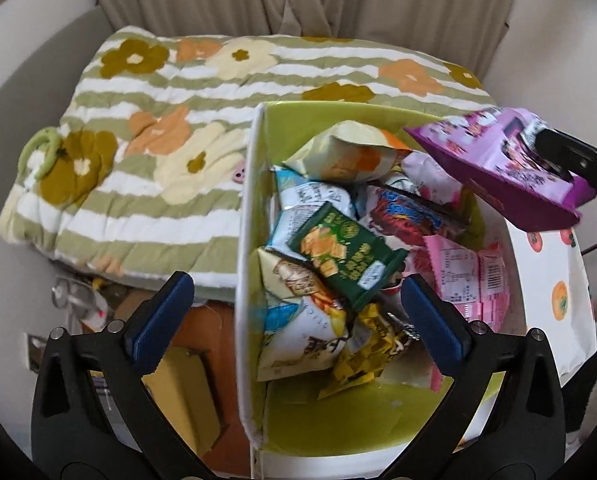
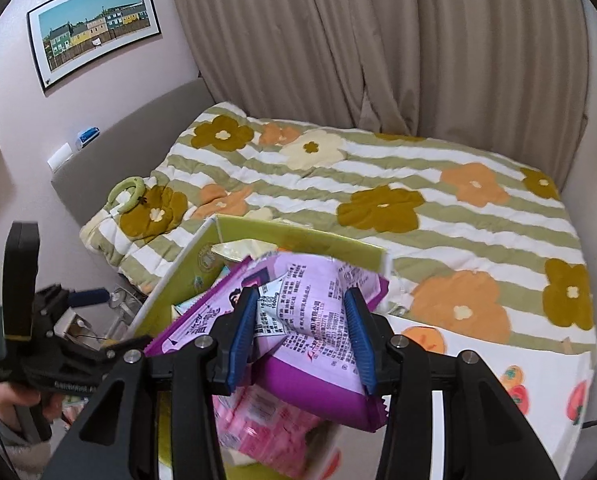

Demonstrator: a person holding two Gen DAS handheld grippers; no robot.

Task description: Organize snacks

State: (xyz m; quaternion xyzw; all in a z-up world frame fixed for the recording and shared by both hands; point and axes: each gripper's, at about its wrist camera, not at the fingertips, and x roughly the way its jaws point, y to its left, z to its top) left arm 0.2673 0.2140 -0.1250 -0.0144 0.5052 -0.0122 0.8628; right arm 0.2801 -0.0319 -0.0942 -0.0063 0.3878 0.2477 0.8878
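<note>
A cardboard box [image 1: 247, 240] with a lime-green inside holds several snack packets. A dark green packet [image 1: 344, 254] lies on top of the pile. My left gripper [image 1: 298, 312] hangs over the box's near left wall, open wide, with nothing pressed between its blue pads. In the right wrist view my right gripper [image 2: 301, 336] is shut on a purple snack bag [image 2: 310, 320], held above the box [image 2: 298, 238]. That bag [image 1: 502, 164] shows at the upper right of the left wrist view, over the box's far right corner. The left gripper [image 2: 86, 298] shows at the left in a person's hand.
The box stands beside a bed with a striped flowered quilt [image 1: 170, 128]. A pink packet [image 1: 470, 276] lies at the box's right side. Cartons and clutter [image 1: 178, 380] sit on the floor left of the box. Beige curtains [image 2: 418, 60] hang behind the bed.
</note>
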